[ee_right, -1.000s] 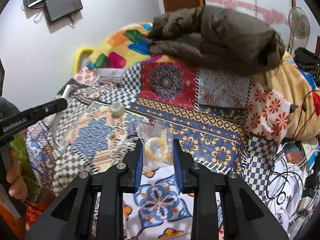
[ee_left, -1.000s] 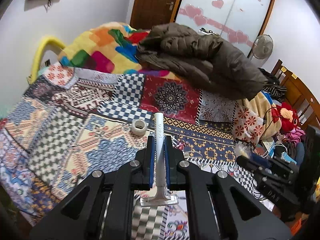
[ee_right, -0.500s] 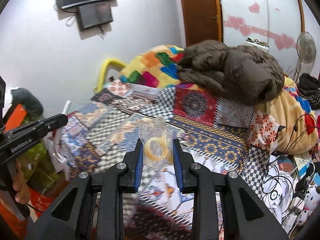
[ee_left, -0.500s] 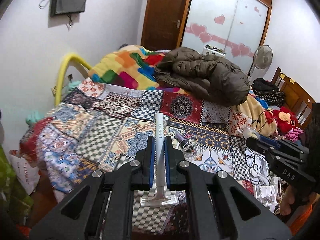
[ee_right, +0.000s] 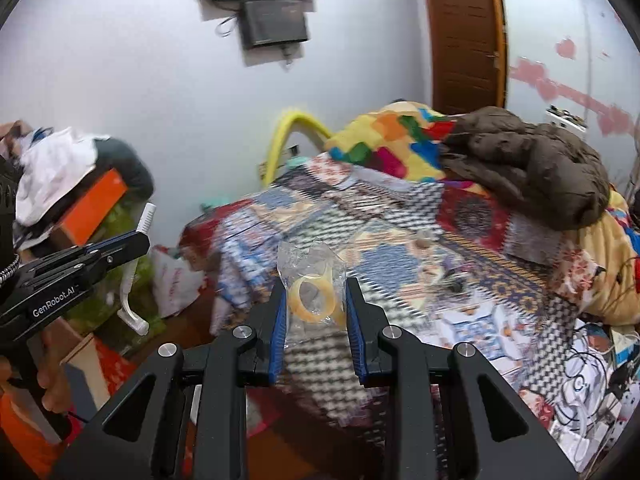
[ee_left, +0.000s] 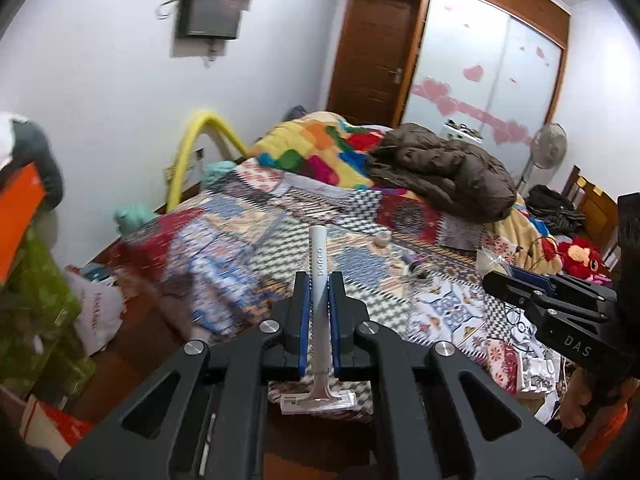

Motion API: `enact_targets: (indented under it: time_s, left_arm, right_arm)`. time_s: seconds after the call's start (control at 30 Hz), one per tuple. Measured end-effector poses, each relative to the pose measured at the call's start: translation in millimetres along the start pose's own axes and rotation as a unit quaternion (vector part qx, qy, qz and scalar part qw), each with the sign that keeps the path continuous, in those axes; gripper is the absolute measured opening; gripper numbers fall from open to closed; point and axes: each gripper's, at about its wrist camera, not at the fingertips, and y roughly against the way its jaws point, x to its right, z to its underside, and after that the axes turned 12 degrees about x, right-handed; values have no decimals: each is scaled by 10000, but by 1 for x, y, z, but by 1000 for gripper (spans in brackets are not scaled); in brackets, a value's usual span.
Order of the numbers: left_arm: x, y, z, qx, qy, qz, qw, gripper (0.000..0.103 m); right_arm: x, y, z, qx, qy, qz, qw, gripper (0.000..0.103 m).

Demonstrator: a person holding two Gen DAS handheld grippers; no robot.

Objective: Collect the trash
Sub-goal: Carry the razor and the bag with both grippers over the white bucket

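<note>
The left hand-held gripper [ee_left: 319, 280] sits in the bottom middle of the left wrist view. Its two blue pads are squeezed tight on a white razor [ee_left: 319, 312]. The handle of the razor pokes up past the fingertips, and its blade end hangs low between the black arms.

The right hand-held gripper [ee_right: 316, 300] sits in the bottom middle of the right wrist view. It grips a clear plastic bag [ee_right: 312, 276] with a yellow ring of tape inside. The top of the bag sticks up above the pads.

Each view shows the other tool too. In the left wrist view the right one comes in from the right edge, with a bit of the clear bag at its tip. In the right wrist view the left one comes in from the left edge, with the razor held up and down, and a hand below it.

Behind both is a bed [ee_left: 260, 248] with a busy patchwork cover, across the middle of the frame. A brown jacket [ee_left: 444, 172] lies on it at the upper right, next to a bright blanket [ee_left: 316, 152] of many colours. A small roll [ee_left: 383, 238] rests on the cover in the middle. A white bag [ee_left: 96, 312] lies on the floor at the lower left of the left wrist view.
</note>
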Motion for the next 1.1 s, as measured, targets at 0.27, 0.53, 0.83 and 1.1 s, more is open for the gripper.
enact_targets:
  time_s: [0.27, 0.53, 0.83, 1.1]
  left_arm:
    - [-73, 52, 30, -111, 230, -563, 9981, 8]
    - [-128, 76, 68, -397, 446, -1008, 9931, 8]
    - [-178, 57, 132, -1222, 806, -1253, 9813, 8]
    - [-209, 10, 192, -2069, 1271, -1290, 9615, 8]
  right_arm:
    - [-72, -16, 28, -326, 200, -536, 9978, 25]
    - [-128, -43, 66, -865, 369, -981, 9907, 25]
    - [-172, -89, 113, -1743, 493, -1269, 9752, 25]
    - [-193, -141, 157, -2553, 600, -1309, 9561, 25]
